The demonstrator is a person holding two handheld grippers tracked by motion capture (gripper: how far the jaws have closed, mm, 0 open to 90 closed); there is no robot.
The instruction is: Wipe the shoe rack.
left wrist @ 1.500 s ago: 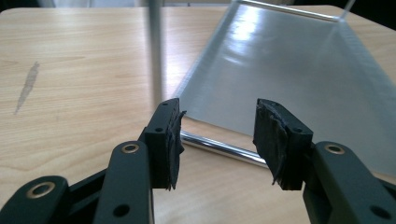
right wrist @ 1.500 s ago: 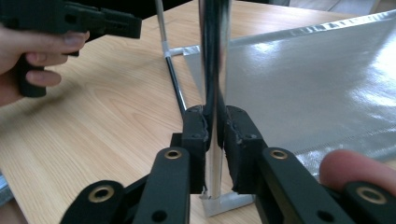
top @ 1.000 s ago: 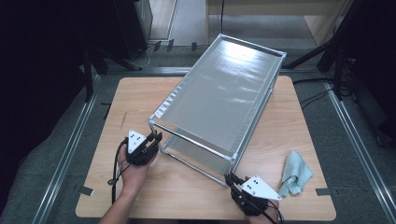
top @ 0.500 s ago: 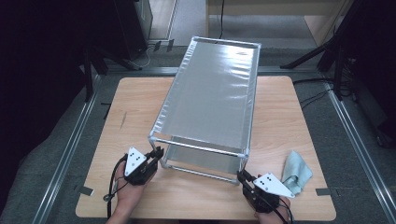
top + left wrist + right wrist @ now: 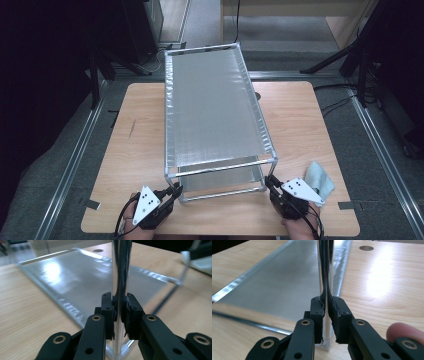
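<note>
Seen from the high view first: a two-tier metal rack (image 5: 215, 115) standing lengthwise on the wooden table (image 5: 305, 135), its near end caught between both tools. Left gripper (image 5: 172, 192) set at the near left corner post, right gripper (image 5: 271, 184) at the near right corner post, each hand low at the table's near edge with the forearm coming in from below. Just outside the right gripper, a pale folded cloth (image 5: 320, 179) lying on the wood, clear of the rack. Next, the left gripper view: black fingers (image 5: 108, 311) clamped together on the shiny upright post (image 5: 121, 270), which rises straight between them; lower shelf sheet (image 5: 75, 277) spreading away beyond the fingertips, corner foot just below them. Then the right gripper view: fingers (image 5: 317, 311) likewise pinched on the other post (image 5: 325, 267), pads visibly squashed around it, a fingertip of the holding hand (image 5: 403, 332) beside the right-hand finger, shelf stretching ahead to the left. Likely trouble from here: smooth round posts twisting or sliding inside the pads if the two hands pull unevenly, skewing the rack, or the frame tipping if lifted by the near end alone.
</note>
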